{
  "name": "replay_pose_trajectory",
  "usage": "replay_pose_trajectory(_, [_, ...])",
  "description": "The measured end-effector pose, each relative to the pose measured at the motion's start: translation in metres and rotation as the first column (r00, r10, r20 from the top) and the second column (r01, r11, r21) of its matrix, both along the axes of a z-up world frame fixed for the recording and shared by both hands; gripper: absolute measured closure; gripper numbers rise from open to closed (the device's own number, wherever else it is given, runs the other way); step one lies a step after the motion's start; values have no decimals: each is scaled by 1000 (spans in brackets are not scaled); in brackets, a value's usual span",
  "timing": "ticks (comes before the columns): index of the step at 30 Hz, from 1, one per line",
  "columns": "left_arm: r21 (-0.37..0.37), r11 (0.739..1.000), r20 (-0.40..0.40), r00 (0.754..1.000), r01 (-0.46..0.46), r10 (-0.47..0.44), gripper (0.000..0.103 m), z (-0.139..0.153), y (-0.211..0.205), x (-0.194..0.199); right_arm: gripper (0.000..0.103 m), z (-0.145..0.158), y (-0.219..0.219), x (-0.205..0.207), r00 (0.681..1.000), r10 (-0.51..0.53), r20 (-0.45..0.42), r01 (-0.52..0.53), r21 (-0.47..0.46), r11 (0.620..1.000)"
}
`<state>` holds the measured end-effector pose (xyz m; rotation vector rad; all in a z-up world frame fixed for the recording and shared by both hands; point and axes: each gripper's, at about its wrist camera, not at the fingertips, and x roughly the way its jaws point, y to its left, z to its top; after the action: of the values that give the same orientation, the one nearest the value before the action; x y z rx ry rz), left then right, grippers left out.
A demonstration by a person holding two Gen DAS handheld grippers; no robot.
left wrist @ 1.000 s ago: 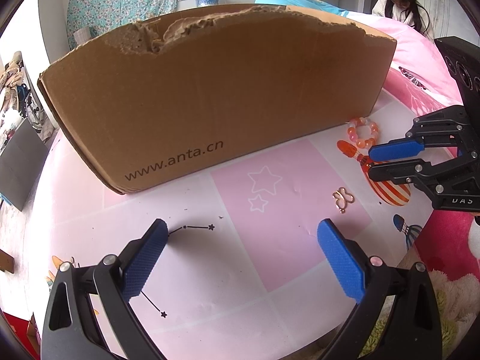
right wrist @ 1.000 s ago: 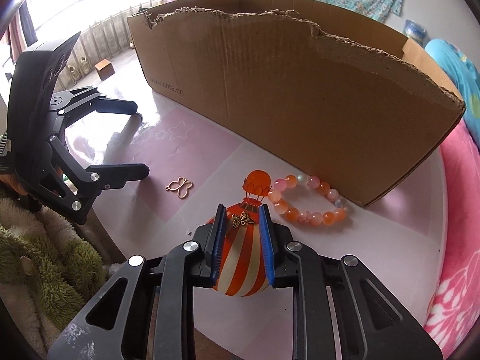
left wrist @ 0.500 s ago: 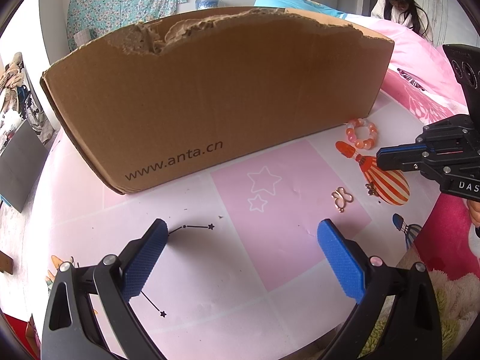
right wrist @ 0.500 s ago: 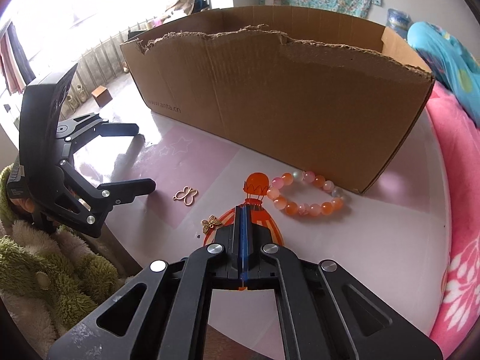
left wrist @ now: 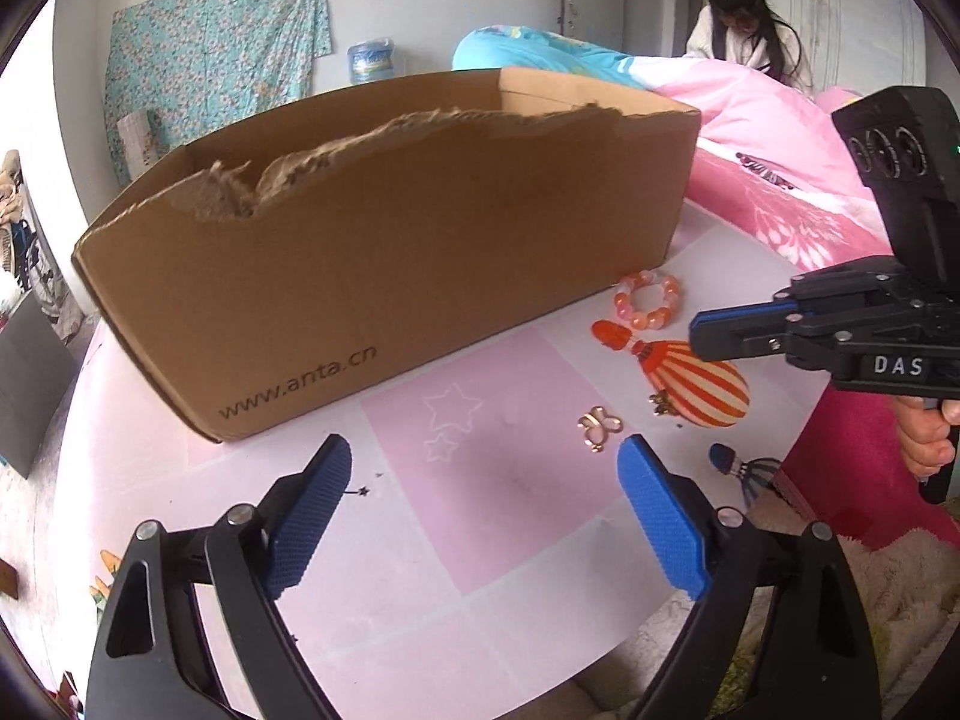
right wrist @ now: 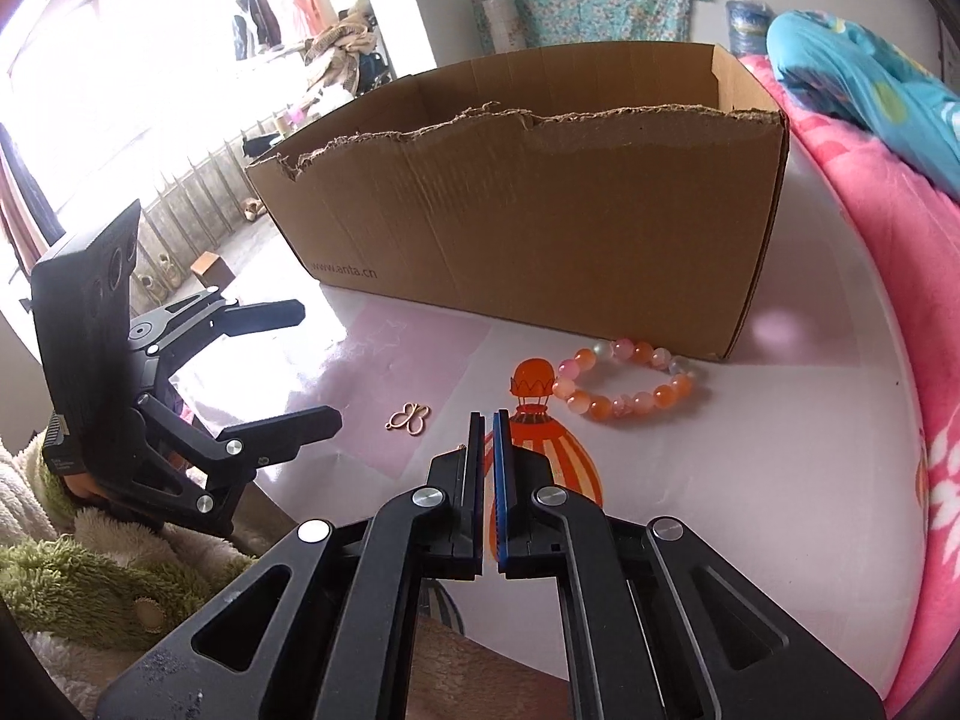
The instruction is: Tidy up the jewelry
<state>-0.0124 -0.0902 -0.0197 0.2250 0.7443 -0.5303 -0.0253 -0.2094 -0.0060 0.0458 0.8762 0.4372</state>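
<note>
Blue ribbed pads on our right gripper (right wrist: pixel 489 420) stand pressed together with nothing visible between them. A second ago they straddled the small gold bee charm (left wrist: pixel 662 403); they then closed beside it and missed. That charm now lies loose on the table, touching the edge of the printed orange-striped balloon motif (left wrist: pixel 696 381), at about 5 o'clock from the closed tips in the left wrist view. We judge the pick failed and a fresh attempt is needed.

Our left gripper (left wrist: pixel 480 516) hovers with its blue pads well apart and nothing between them; its jaws have just been closing slightly from their widest. The gold wire butterfly clasp (left wrist: pixel 599 429) lies on the pink square of the white and pink tablecloth (left wrist: pixel 510 540), just beyond the left gripper's right finger, at about 1 o'clock.

Further out, the orange and pink beaded bracelet (right wrist: pixel 627 378) rests near the corner of the torn brown cardboard box (right wrist: pixel 540 228), at 1 o'clock from the right tips. None of the three pieces is in the box. A person (left wrist: pixel 744 30) sits beyond the pink quilt.
</note>
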Motion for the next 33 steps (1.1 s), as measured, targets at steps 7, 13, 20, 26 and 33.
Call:
replay_pose_trajectory(7, [50, 991, 8, 992, 123, -123, 48, -1, -32, -7, 99, -3, -10, -4, 999, -43, -5, 43, 88, 995])
replay_pose_trajectory(13, [83, 989, -48, 992, 125, -121, 69, -10, -47, 4, 99, -8, -16, -3, 998, -54, -12, 55, 129, 990])
replay_pose_trajectory(20, [90, 991, -71, 993, 103, -97, 77, -9, -51, 8, 99, -12, -25, -5, 997, -78, -12, 79, 164, 983])
replay_pose_trajectory(26, [71, 993, -98, 992, 90, -82, 87, -8, -54, 10, 99, -12, -27, -13, 996, -88, -12, 88, 185, 979])
replay_pose_trajectory(33, [57, 995, -107, 992, 78, -72, 87, -7, -50, 11, 99, -7, -28, -12, 996, -83, 7, 81, 185, 979])
